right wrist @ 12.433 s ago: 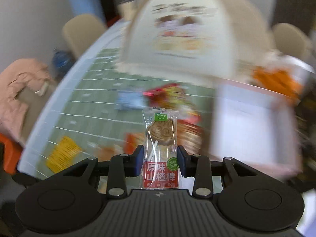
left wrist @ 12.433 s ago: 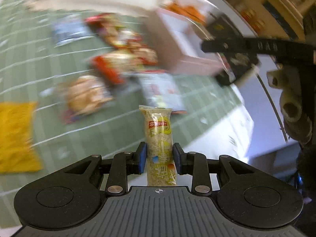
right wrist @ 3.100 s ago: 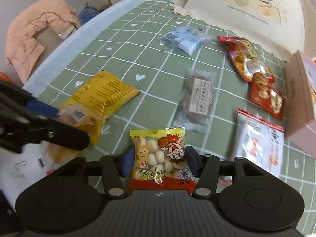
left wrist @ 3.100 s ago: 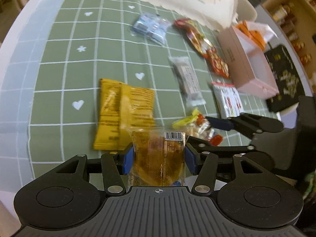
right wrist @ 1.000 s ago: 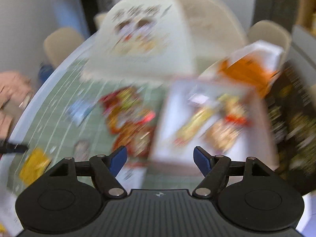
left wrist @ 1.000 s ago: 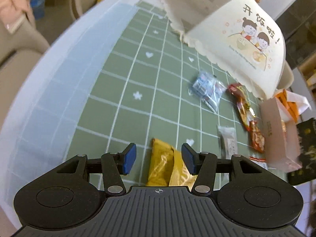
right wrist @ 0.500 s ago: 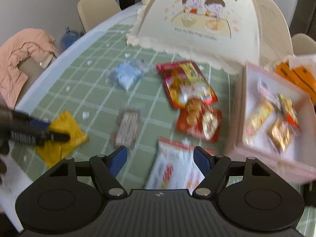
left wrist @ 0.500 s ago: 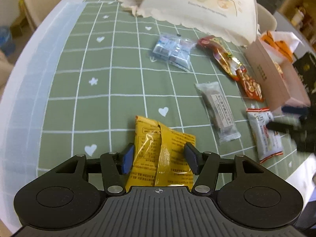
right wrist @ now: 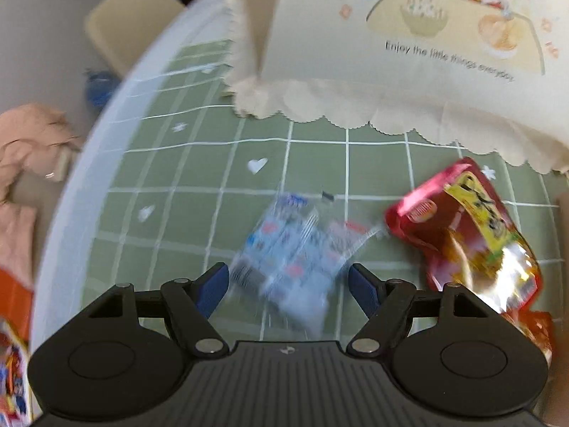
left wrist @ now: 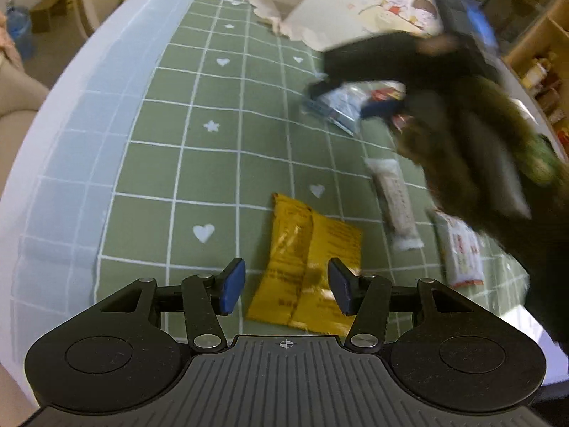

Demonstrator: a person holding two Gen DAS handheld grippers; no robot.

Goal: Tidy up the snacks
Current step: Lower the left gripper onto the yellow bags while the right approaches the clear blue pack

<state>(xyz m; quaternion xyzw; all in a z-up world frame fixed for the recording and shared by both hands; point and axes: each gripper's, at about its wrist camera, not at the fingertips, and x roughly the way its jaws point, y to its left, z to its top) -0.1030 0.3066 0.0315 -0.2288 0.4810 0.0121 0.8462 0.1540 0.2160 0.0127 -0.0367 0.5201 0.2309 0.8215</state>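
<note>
Both tools empty after earlier drops: left tool [left wrist: 286, 286], just narrowed, gapes over yellow pack [left wrist: 309, 267] on table [left wrist: 185, 163]; right tool [right wrist: 286, 286], just widened, straddles blue pack [right wrist: 288, 256] — next pickups.

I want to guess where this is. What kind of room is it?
Probably a home dining room: a table with a green grid tablecloth, a mesh food cover and a chair pulled up.

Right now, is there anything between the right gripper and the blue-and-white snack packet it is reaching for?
Nothing visible is in the way. The right gripper is open, its jaws have just been opening, and the blue-and-white packet lies flat on the green tablecloth directly ahead between the fingertips. The red snack bag lies off to the right, clear of the path.
</note>
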